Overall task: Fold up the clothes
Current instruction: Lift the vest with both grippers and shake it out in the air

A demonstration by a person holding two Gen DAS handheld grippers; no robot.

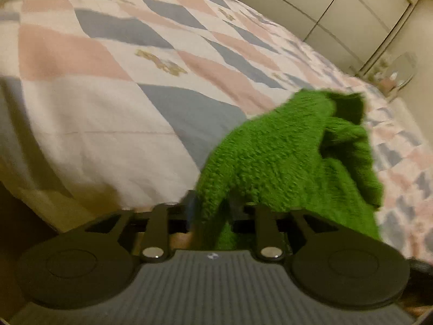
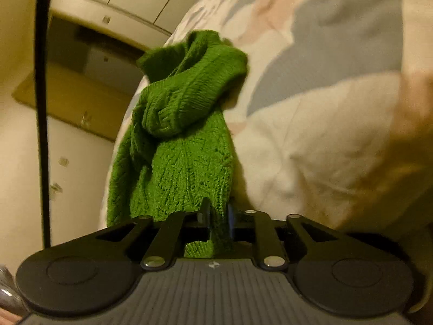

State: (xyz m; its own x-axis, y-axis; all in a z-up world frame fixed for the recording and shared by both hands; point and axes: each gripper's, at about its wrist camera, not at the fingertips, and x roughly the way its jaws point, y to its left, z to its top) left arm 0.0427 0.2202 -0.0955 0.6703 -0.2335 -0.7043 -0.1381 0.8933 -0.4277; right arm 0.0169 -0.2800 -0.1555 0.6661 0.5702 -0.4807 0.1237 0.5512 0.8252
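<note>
Left gripper (image 1: 209,211): jaws closed on an edge of the green knit sweater (image 1: 292,149), fabric bunched between the fingers and trailing back under the body. Right gripper (image 2: 217,216): same story, clamped on another edge of the sweater (image 2: 176,146), knit pinched between the jaws. Sweater hangs and drapes forward from both grips, far end slumped on the quilted bedspread (image 1: 108,103) in a lump, not laid flat; in the right wrist view a rolled part, maybe a sleeve or collar, flops over the top. It sits near the bedspread's edge, on the side toward the wardrobe doors (image 1: 338,8). Both views motion-blurred. Looks like the early step: garment picked up by two points, being carried or shaken out over the bedspread. Next move likely needs the grips pulled apart to tension the knit, then lowered flat onto the bedspread before any fold. Risk: loose knit stretches or slips from the jaws.
</note>
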